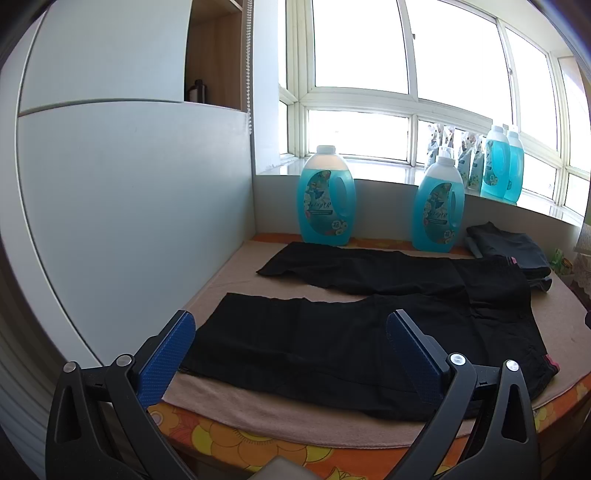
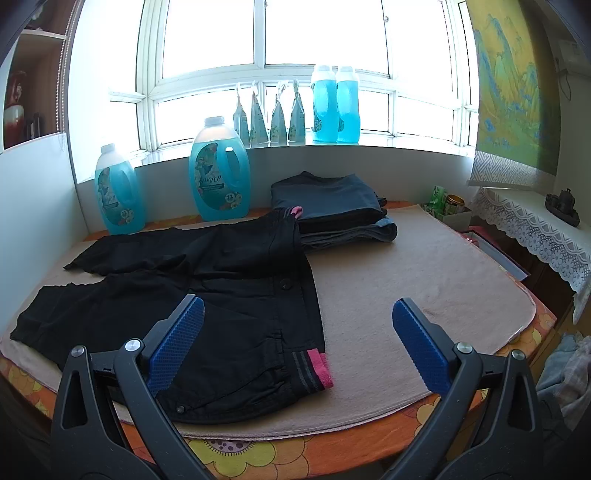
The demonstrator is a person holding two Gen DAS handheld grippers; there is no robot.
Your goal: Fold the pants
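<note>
The black pants [image 2: 192,291] lie spread flat on a beige blanket [image 2: 406,280] that covers the surface, legs stretched toward the left and the two legs parted by a narrow gap. The waistband, with its pink and grey striped trim [image 2: 314,369], sits near the middle of the blanket, and a dark button [image 2: 284,284] shows on the front.

The left claw [image 1: 291,354] hangs over the near leg, its blue pads [image 1: 170,354] spread wide and gripping nothing. The right claw [image 2: 297,347] hangs over the waistband corner, its blue pads [image 2: 419,350] likewise wide apart, with the pink trim lying between them below.

Just behind the waistband rests a stack of folded dark garments [image 2: 332,210], touching the pants at the far corner. Two large blue detergent jugs [image 1: 327,199] stand at the back edge of the surface against the low wall under the window [image 2: 325,33]. Up on the sill stand two more blue bottles [image 2: 335,107] and a row of pale pouches [image 2: 269,118]. An orange flowered cloth [image 2: 258,454] peeks out along the front edge beneath the blanket. To the left stands a white cabinet [image 1: 129,184].
</note>
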